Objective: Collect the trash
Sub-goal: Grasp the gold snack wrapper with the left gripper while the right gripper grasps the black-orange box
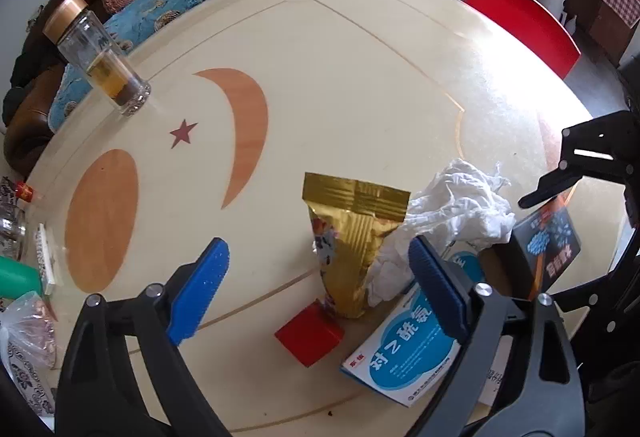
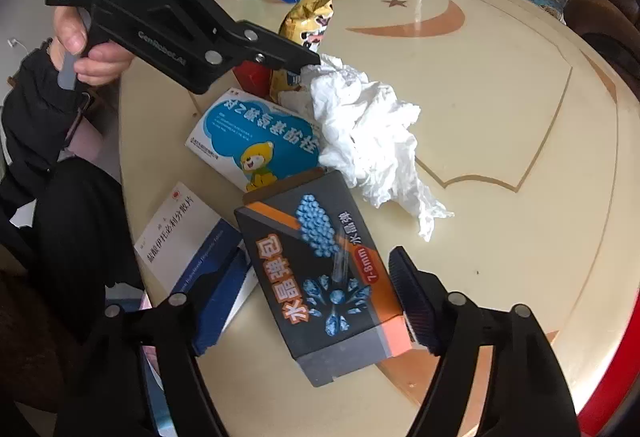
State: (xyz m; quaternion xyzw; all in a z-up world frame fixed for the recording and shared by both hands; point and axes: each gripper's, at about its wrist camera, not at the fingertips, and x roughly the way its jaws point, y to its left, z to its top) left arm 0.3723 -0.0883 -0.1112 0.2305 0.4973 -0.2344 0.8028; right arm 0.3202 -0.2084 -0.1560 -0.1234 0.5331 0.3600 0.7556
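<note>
Legibly, dark box (image 2: 320, 269) "7-8mm", left tool (image 2: 280, 25) "GenRobot.AI"

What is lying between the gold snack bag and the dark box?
The crumpled white tissue lies between the gold snack bag and dark box; right wrist view.

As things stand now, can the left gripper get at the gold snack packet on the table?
Probably yes. The left gripper is open, and the gold snack packet lies between its fingers with nothing on top. Only the crumpled white tissue touches the packet's right side and might get pinched too.
</note>
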